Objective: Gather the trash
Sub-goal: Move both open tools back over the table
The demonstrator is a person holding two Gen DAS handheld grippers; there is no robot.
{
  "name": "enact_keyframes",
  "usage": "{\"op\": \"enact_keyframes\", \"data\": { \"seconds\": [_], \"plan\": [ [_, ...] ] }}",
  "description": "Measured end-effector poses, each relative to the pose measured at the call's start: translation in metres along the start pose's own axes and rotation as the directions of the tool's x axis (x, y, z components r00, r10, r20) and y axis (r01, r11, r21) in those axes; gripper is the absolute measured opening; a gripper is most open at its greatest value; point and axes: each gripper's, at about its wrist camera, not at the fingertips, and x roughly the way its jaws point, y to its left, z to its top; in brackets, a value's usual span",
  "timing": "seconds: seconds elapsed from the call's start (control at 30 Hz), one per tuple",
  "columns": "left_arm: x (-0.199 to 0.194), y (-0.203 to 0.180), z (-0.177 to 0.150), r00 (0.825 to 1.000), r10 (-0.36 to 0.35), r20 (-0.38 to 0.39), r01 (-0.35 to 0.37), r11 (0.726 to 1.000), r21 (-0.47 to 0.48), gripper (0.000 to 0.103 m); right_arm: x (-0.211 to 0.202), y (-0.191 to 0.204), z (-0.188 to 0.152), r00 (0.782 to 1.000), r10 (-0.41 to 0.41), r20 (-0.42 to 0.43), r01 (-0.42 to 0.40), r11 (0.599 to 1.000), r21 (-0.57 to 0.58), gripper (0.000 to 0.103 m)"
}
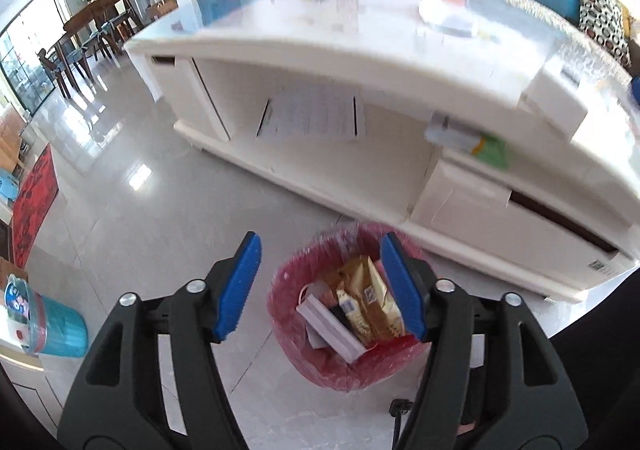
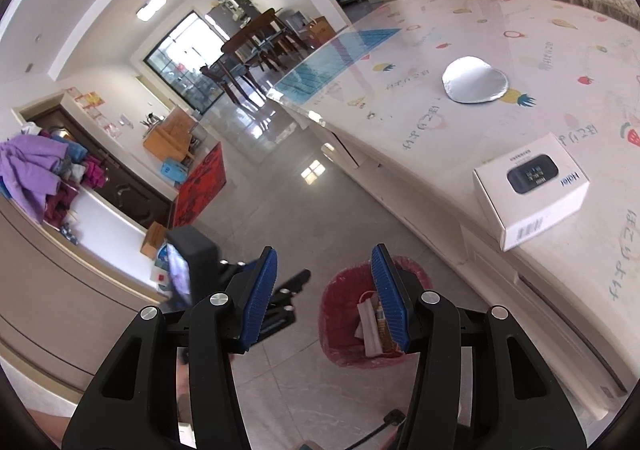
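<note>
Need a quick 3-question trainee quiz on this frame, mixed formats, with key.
1. True or false: the left claw is holding a wrapper.
2. Which items lie on the coffee table? A) silver foil lid and white Haier box B) mug and book
3. Fill in: the red-lined trash bin stands on the ____.

Key: 1 false, its jaws are open and empty; 2 A; 3 floor.
</note>
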Motion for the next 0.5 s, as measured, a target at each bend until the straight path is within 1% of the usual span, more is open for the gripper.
{"op": "enact_keyframes", "data": {
  "seconds": [0.1,0.23,0.27,0.3,0.33,0.43,0.47,0.5],
  "plan": [
    [-0.019,0.001,0.016,0.999,0.007,0.041,-0.008,1.000,0.011,0.071,0.001,0.002,0.011,1.000,0.005,0.004,-0.005,1.000,-0.011,0.052],
    [-0.034,0.000,0.038,0.998,0.007,0.070,-0.009,1.000,0.023,0.073,0.000,0.003,0.031,1.000,0.009,0.021,-0.008,1.000,-0.017,0.055],
    [-0.036,0.000,0.043,0.997,0.001,0.078,-0.003,1.000,0.024,0.074,-0.001,0.003,0.037,1.000,0.012,0.025,-0.012,1.000,-0.020,0.056],
    [-0.040,0.000,0.051,0.997,-0.002,0.083,0.000,1.000,0.025,0.078,-0.002,0.003,0.042,0.999,0.014,0.029,-0.014,1.000,-0.021,0.056],
    [-0.042,-0.001,0.056,0.996,-0.005,0.090,0.003,1.000,0.026,0.078,-0.005,0.002,0.048,0.999,0.015,0.038,-0.014,1.000,-0.019,0.057],
    [-0.053,-0.005,0.077,0.994,-0.023,0.106,0.019,0.999,0.040,0.083,-0.014,-0.003,0.066,0.998,0.013,0.062,-0.012,1.000,-0.005,0.061],
    [-0.056,-0.008,0.083,0.993,-0.027,0.114,0.022,0.999,0.046,0.086,-0.018,-0.007,0.073,0.997,0.014,0.069,-0.015,1.000,0.005,0.062],
    [-0.059,-0.010,0.090,0.992,-0.030,0.123,0.024,0.998,0.050,0.087,-0.020,-0.009,0.077,0.997,0.012,0.072,-0.013,1.000,0.013,0.064]
  ]
}}
